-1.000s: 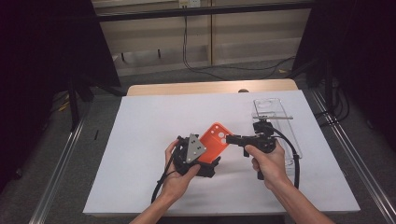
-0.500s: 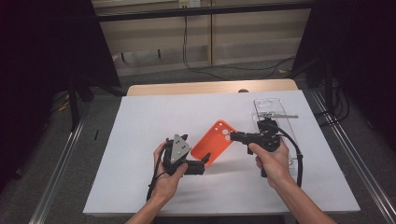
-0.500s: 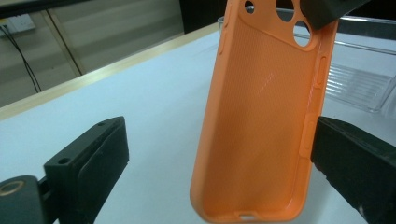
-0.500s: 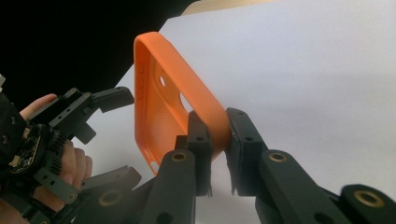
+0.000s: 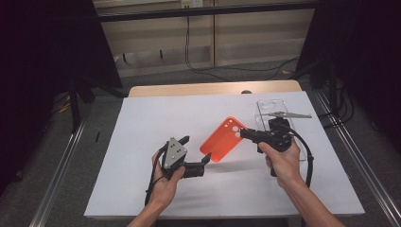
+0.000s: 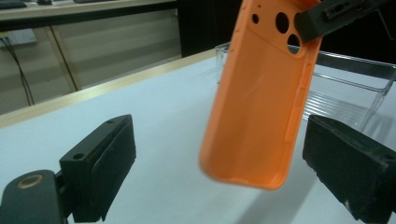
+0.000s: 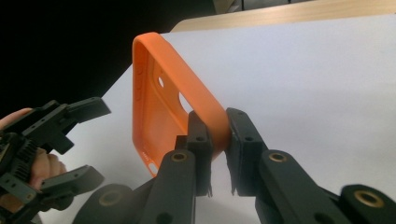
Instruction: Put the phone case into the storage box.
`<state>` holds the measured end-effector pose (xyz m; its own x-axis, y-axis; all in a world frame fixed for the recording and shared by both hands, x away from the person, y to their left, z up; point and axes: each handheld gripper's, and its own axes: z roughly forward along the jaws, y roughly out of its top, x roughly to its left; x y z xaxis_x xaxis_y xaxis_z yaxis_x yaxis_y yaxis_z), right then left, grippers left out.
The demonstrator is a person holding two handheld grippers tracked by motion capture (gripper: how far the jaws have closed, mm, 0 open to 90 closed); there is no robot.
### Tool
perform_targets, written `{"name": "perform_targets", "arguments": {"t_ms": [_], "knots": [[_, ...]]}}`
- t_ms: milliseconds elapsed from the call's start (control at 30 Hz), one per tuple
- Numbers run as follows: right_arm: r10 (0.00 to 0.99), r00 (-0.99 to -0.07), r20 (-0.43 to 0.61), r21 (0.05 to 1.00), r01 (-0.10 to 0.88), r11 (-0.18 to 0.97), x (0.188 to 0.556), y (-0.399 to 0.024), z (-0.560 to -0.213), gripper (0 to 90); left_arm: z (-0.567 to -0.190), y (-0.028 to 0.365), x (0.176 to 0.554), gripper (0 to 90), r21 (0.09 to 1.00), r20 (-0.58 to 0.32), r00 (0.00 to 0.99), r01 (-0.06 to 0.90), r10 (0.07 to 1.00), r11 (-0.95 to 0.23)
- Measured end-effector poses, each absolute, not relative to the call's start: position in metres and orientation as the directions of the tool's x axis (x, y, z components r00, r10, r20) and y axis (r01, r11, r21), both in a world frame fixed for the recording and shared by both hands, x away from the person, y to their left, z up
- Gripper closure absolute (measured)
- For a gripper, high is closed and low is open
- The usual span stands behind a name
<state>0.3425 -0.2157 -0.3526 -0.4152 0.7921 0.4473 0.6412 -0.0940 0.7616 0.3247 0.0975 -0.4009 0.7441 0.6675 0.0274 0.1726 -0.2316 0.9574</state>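
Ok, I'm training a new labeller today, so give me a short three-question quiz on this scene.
1. True or false: the right claw is shut on the orange phone case.
2. Which claw stands open with nothing gripped: A left, B right?
3. Fill in: a clear ____ sits on the table behind the right hand.

Key: 1 true. 2 A, the left claw. 3 tray.

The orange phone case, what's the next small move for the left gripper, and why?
Probably ease the left gripper forward so its pads straddle the orange phone case's free lower end, then close. The right gripper is clamped on the case's camera-hole end, holding it above the table; the left jaws have just been closing, not yet touching it.
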Motion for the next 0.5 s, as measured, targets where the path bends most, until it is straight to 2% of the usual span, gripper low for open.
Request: {"name": "perform_targets", "arguments": {"t_ms": [100, 367, 500], "knots": [[0.79, -0.417, 0.45, 0.764, 0.637, -0.099, 0.344, -0.22, -0.352, 80.4, -0.399, 0.106, 0.321, 10.7, 0.962, 0.007, 0.75, 0.175, 0.662, -0.209], [0.792, -0.412, 0.45, 0.768, 0.631, -0.108, 0.346, -0.227, -0.349, 80.4, -0.401, 0.121, 0.315, 3.3, 0.976, -0.024, 0.766, 0.156, 0.642, -0.15], [0.803, -0.413, 0.429, 0.781, 0.617, -0.1, 0.346, -0.231, -0.347, 80.5, -0.403, 0.134, 0.317, 2.3, 0.982, -0.046, 0.749, 0.157, 0.661, -0.109]]}}
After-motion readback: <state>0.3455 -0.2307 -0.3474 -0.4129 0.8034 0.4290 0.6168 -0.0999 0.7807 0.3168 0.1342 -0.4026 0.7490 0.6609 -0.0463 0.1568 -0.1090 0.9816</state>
